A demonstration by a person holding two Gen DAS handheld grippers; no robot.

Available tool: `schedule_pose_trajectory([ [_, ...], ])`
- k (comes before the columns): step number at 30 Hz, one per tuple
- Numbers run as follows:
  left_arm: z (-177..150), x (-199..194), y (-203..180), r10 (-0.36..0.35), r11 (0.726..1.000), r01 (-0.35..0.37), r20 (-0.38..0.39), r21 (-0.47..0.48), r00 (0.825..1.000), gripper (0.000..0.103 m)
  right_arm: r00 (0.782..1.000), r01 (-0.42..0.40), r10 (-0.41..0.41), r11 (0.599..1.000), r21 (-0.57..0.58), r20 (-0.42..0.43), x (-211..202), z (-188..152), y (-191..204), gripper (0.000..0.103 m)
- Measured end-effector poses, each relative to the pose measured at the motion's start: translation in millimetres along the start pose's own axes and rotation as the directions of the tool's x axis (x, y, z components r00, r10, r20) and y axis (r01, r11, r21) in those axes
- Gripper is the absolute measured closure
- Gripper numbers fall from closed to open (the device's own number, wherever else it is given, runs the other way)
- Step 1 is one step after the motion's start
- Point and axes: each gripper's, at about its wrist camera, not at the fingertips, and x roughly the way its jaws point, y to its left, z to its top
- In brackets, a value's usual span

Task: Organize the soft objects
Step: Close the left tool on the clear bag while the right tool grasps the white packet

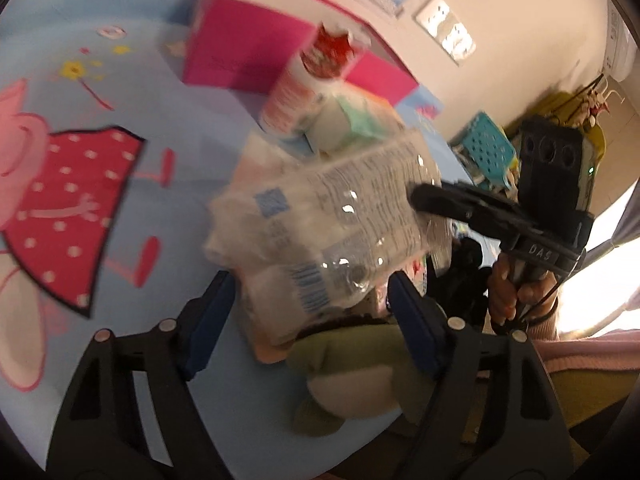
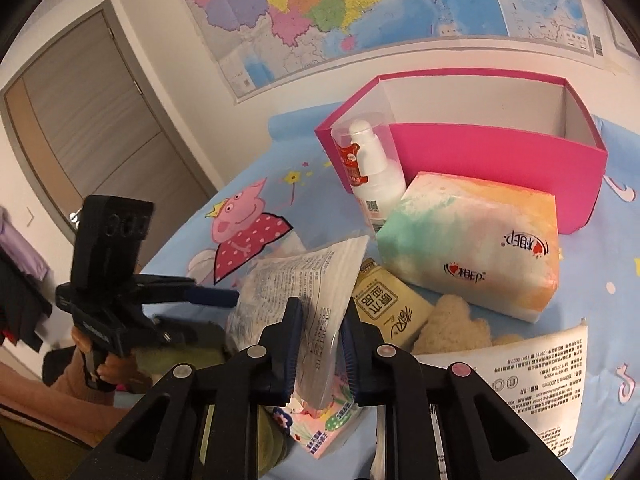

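A clear plastic packet (image 1: 320,216) (image 2: 280,288) of white pads with printed text hangs above the blue cartoon bedsheet (image 1: 168,96). My right gripper (image 2: 320,320) (image 1: 420,200) is shut on its flat top flap. My left gripper (image 1: 308,312) (image 2: 216,288) stands open around the packet's lower end, with its blue pads (image 1: 208,320) apart from the plastic. A pink box (image 2: 480,152) (image 1: 248,40) sits open behind. In front of it are a pastel tissue pack (image 2: 472,248) and a white bottle (image 2: 372,176) (image 1: 304,80) in a clear case.
Under the packet lie a yellow pouch (image 2: 384,304), a cream fuzzy toy (image 2: 452,320), a flat white printed pack (image 2: 520,380), a colourful small pack (image 2: 320,428) and a green plush (image 1: 352,360). A teal basket (image 1: 484,144) stands off the bed. A door (image 2: 88,120) is at left.
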Motion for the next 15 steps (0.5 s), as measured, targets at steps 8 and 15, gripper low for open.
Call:
schedule_pose_trajectory([
  [8, 4.5, -2.1, -0.9, 0.022, 0.999, -0.023, -0.022, -0.05, 1.0, 0.049, 1.0, -0.014, 0.014, 1.0, -0.005, 0.014, -4.5, 4.9, 0.7, 0.086],
  [15, 10.1, -31.7, -11.9, 0.048, 0.998, -0.045, 0.064, -0.05, 0.997, 0.049, 0.997, -0.041, 0.044, 0.998, -0.052, 0.069, -18.0, 18.1, 10.6, 0.086],
])
